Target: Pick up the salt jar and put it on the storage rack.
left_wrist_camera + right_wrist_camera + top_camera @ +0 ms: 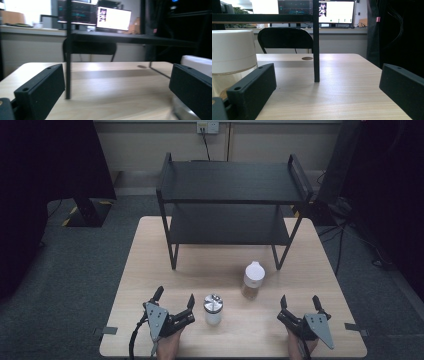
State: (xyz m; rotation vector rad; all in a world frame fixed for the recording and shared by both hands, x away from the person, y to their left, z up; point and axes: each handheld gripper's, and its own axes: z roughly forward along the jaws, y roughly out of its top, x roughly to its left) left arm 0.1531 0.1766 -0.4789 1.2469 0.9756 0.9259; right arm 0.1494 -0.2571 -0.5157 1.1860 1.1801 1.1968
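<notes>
Two small jars stand on the wooden table (pixel 150 270). Near the front is a clear jar with a silver lid (pixel 213 309); farther back and to the right is a jar with a white cap (pixel 252 280). My left gripper (pixel 175 296) rests at the front edge, just left of the silver-lidded jar, open and holding nothing. My right gripper (pixel 299 301) sits at the front right, open and empty, with the white-capped jar ahead to its left. In the right gripper view that jar (pixel 232 55) looms at the left beyond my open right gripper (pixel 327 92). My left gripper (pixel 117 95) is open in its own view.
A black two-tier metal rack (pixel 230 195) stands on the back half of the table, both shelves bare. One rack leg (pixel 316 50) rises ahead of the right gripper, another leg (pixel 68 62) ahead of the left. A chair and monitors lie beyond the table.
</notes>
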